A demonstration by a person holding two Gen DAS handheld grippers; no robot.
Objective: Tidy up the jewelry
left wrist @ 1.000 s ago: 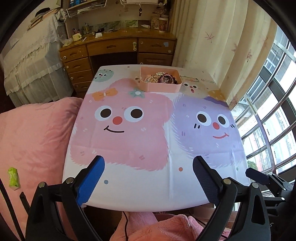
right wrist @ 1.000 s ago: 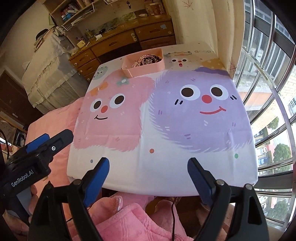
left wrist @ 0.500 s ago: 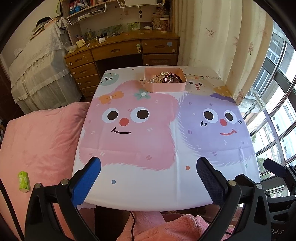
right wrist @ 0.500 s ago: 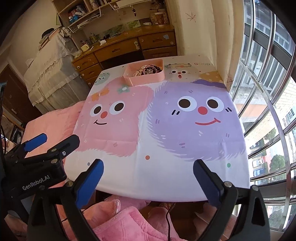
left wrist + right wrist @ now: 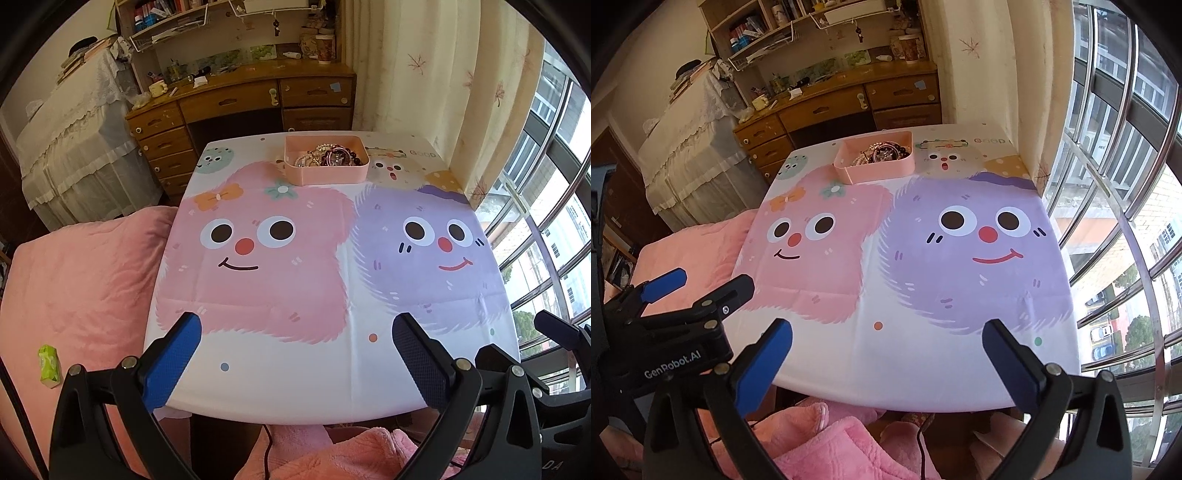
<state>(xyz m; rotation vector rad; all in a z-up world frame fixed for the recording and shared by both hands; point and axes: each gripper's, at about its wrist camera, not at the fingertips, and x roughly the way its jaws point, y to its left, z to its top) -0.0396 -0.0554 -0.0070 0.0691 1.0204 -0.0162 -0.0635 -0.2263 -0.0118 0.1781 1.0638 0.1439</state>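
Note:
A pink tray (image 5: 327,174) full of tangled jewelry (image 5: 328,157) sits at the far edge of a small table covered with a cartoon-monster cloth (image 5: 332,280). It also shows in the right wrist view (image 5: 875,168), with the jewelry (image 5: 882,152) inside it. My left gripper (image 5: 295,328) is open and empty over the table's near edge. My right gripper (image 5: 886,332) is open and empty over the near edge too. The left gripper also shows at the left of the right wrist view (image 5: 701,284).
A pink quilt (image 5: 81,280) lies left of the table with a green packet (image 5: 49,363) on it. A wooden desk (image 5: 243,99) stands behind the table. A curtain (image 5: 443,85) and windows (image 5: 1115,184) are on the right. Pink fabric (image 5: 831,443) lies below the near edge.
Both grippers have risen and pulled back a little, so the table sits lower and more fully in view. Both stay open and empty.

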